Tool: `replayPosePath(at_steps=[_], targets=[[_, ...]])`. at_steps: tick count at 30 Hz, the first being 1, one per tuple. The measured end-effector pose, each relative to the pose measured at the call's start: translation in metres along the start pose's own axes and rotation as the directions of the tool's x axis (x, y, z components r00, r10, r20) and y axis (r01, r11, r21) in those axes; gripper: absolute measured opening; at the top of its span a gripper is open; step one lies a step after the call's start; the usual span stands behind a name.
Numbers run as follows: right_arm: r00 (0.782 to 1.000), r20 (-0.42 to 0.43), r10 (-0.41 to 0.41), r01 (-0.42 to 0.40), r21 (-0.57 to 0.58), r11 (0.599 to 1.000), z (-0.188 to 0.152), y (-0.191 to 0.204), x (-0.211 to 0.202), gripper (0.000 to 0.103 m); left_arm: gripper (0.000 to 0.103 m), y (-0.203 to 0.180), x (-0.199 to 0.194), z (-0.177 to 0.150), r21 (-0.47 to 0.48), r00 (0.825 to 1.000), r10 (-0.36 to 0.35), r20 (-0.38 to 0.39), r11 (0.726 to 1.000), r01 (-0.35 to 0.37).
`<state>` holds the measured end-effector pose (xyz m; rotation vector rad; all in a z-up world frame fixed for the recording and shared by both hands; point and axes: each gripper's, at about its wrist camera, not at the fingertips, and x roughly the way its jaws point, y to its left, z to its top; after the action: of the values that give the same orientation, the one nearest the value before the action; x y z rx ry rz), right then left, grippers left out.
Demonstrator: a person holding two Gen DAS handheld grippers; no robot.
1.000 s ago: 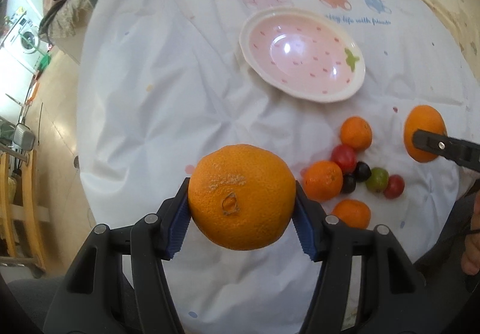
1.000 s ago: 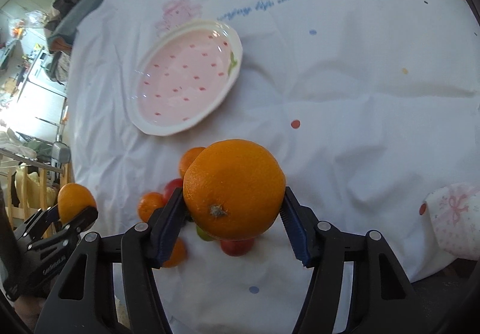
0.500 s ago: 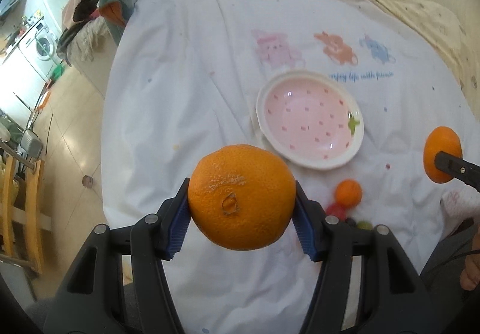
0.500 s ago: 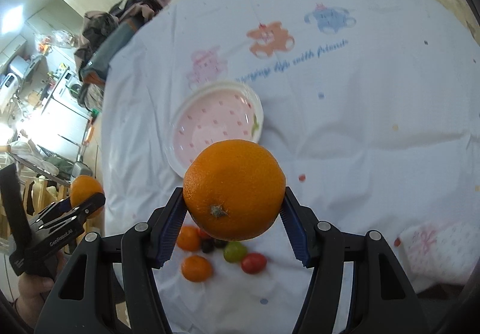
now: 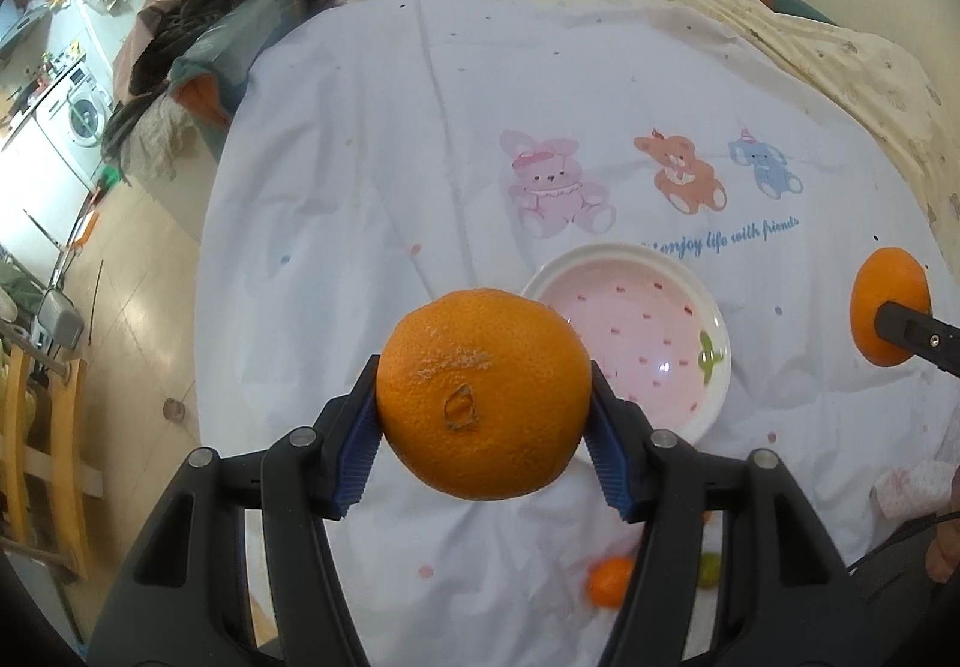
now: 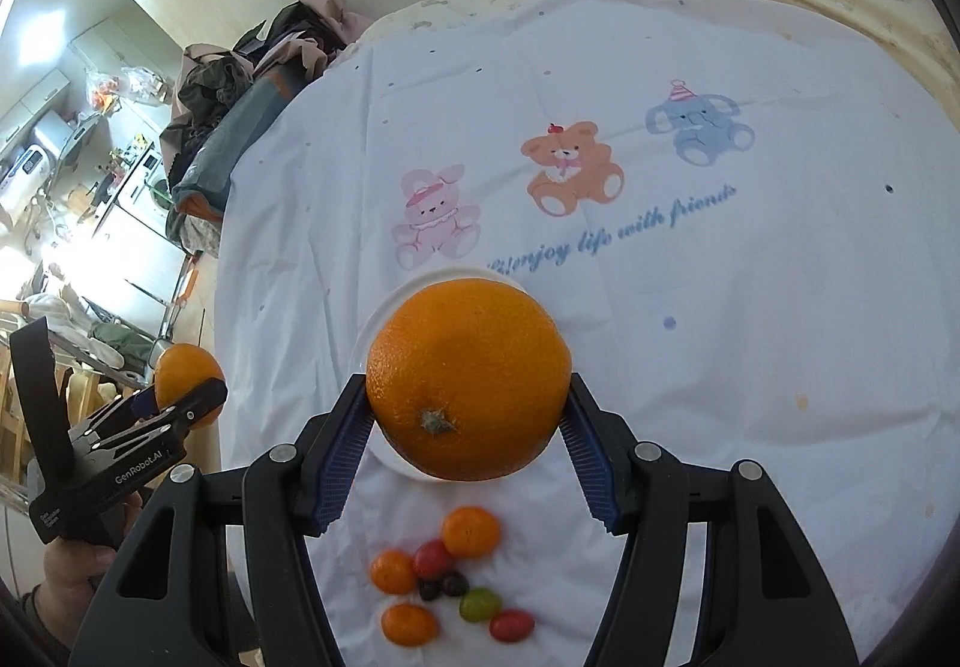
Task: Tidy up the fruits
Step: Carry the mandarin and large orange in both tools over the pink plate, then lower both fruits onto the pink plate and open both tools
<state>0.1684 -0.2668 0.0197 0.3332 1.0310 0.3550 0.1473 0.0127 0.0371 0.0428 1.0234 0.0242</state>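
My left gripper [image 5: 483, 415] is shut on a large orange [image 5: 483, 394], held high over the white cloth. Beyond it lies the pink dotted plate [image 5: 654, 331], with nothing in it. My right gripper [image 6: 468, 415] is shut on a second orange [image 6: 468, 376], which hides most of the plate [image 6: 384, 319]. Each view shows the other gripper with its orange, the right one [image 5: 888, 316] at the right edge and the left one [image 6: 186, 376] at the left. On the cloth below lie small tangerines [image 6: 471, 530], red, green and dark tomatoes [image 6: 432, 559].
The bed is covered by a white sheet [image 5: 420, 127] printed with cartoon animals. A pile of clothes [image 5: 240, 1] lies off its far left edge, and floor and wooden chairs [image 5: 36, 427] are on the left. A person's hand [image 6: 72, 565] holds the left gripper's handle.
Both grippers have risen with their oranges and tilted up. The plate and the small fruit have slid down in both views, and more of the bed and the room shows.
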Motion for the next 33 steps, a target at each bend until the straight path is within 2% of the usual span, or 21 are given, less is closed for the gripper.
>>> replayPosePath(at_steps=[3,5,8,17,23,26,33], targets=[[1.0,-0.017,0.009,-0.009,0.0,1.0,0.01,-0.002,0.015,0.064,0.057,-0.005,0.014,0.009,0.003,1.0,0.0,-0.014,1.0,0.0],[0.999,-0.043,0.024,-0.024,0.009,1.0,0.017,-0.005,0.031,0.064,0.057,-0.011,0.026,0.015,0.003,0.999,0.026,-0.029,1.0,-0.026],[0.997,-0.069,0.031,-0.03,0.016,0.999,0.024,-0.009,0.051,0.064,0.057,-0.015,0.043,0.021,-0.011,0.999,-0.006,-0.049,1.0,0.006],[0.987,-0.149,0.064,-0.062,0.017,0.998,0.044,-0.009,0.107,0.064,0.057,-0.035,0.104,0.025,0.022,0.991,-0.041,-0.131,0.999,0.044],[0.973,-0.215,0.082,-0.075,0.038,0.996,0.052,-0.014,0.149,0.064,0.057,-0.044,0.144,0.027,0.013,0.976,-0.096,-0.195,0.995,0.1],[0.963,-0.258,0.074,-0.065,0.045,0.997,0.05,-0.016,0.171,0.064,0.057,-0.052,0.161,0.025,0.039,0.97,-0.107,-0.221,0.992,0.118],[0.947,-0.317,0.059,-0.034,0.083,0.996,0.048,-0.025,0.203,0.064,0.057,-0.057,0.182,0.02,0.042,0.955,-0.133,-0.265,0.988,0.149]])
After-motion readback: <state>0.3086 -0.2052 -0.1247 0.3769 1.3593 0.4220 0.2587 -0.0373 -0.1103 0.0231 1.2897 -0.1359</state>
